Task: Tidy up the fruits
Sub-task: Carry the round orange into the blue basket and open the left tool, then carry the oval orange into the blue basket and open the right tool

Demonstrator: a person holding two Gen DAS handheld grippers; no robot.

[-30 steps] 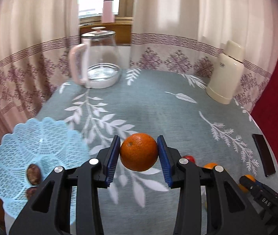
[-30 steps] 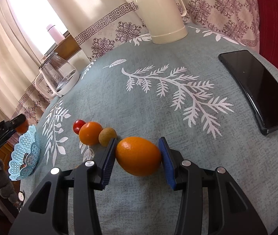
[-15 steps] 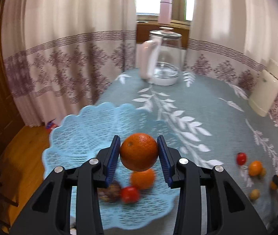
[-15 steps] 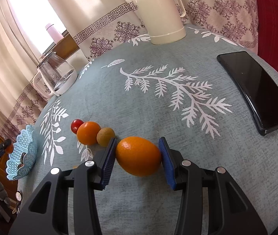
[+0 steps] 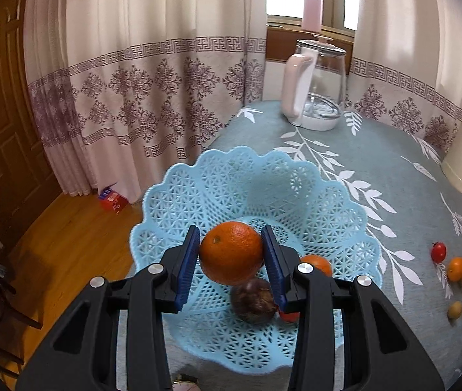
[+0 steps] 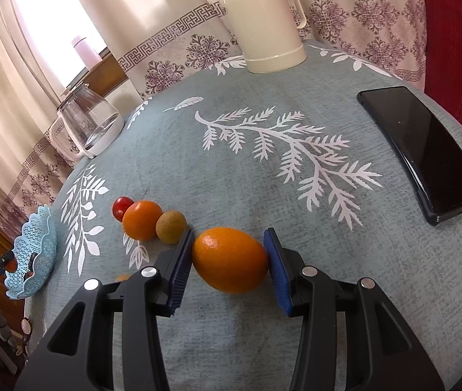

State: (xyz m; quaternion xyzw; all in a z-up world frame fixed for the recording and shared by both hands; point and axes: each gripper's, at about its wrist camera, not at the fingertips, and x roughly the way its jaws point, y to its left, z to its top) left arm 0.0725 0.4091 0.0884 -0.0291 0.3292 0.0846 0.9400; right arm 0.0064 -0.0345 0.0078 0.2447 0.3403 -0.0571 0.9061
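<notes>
Patterned curtains hang behind a table covered with a grey-blue leaf-print cloth. Near the table's edge stands a light-blue lattice basket containing a small orange fruit, a dark brown fruit and a red fruit that is partly hidden. The left gripper is clamped on a round orange, held above the basket's middle; whether it touches the fruit below cannot be told. The right gripper has both pads against an oval orange fruit over the cloth. Just beside its left finger, a brownish-green fruit, a mandarin and a cherry tomato sit in a touching row. A glass kettle holds a little water. A cream flask stands closed at the far edge, and a black phone lies flat to the right.
</notes>
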